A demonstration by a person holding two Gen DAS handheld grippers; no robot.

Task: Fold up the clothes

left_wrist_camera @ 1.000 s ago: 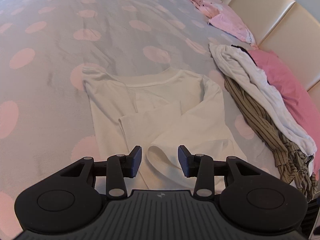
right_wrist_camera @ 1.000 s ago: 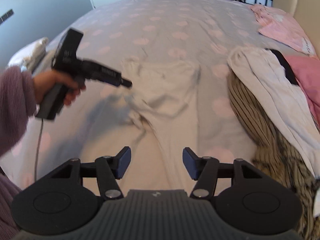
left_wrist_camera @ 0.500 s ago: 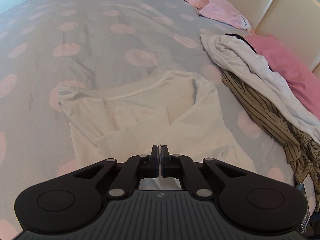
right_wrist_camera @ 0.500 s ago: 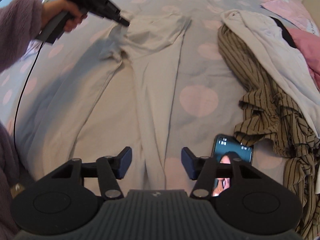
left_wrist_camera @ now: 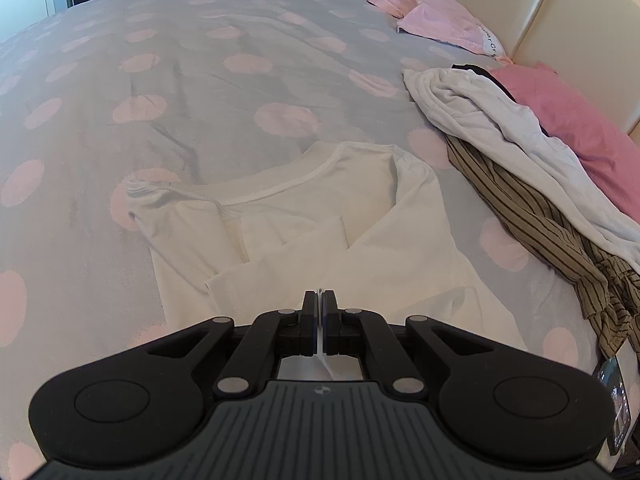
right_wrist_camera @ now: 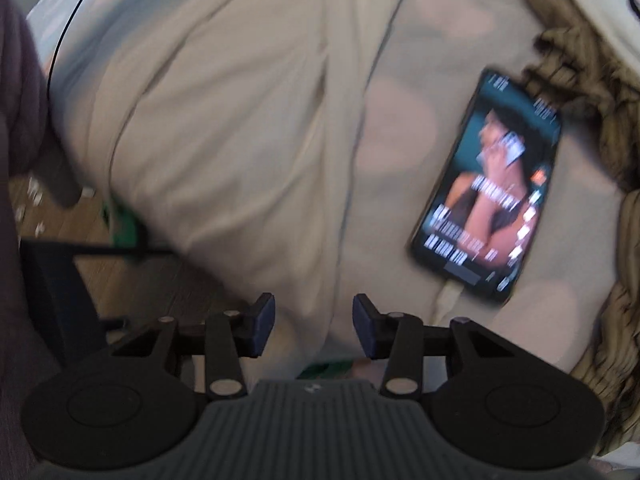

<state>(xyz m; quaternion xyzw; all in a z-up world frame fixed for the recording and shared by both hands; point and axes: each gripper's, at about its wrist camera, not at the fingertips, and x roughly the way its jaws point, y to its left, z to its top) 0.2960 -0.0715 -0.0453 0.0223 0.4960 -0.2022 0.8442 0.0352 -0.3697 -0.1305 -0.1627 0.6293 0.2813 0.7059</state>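
Fingers of the left gripper (left_wrist_camera: 321, 304) are pressing fully together, pinching a thin fold of the cream long-sleeved top (left_wrist_camera: 304, 232) at its near hem; the pinched edge is showing as a pale sliver between the pads, the rest of the hem lying hidden under the gripper body. That top is lying flat on the grey bedspread with pink dots (left_wrist_camera: 200, 80), neckline away from the camera, one sleeve crossing over its front. To its right a pile is sitting near the top: a white garment (left_wrist_camera: 500, 128) draping over a striped brown one (left_wrist_camera: 540, 220), with a pink pillow (left_wrist_camera: 580, 128) behind, partly cut off. Over in the right wrist view everything is blurring with motion. The right gripper (right_wrist_camera: 314, 322) is closing, jaws roughly half apart, cream fabric lying below them but pads not pressing it. A lit phone (right_wrist_camera: 488, 184) is resting on the bedspread right of the top, its screen hard to read. A purple sleeve (right_wrist_camera: 16, 100) is cutting off at the left edge.
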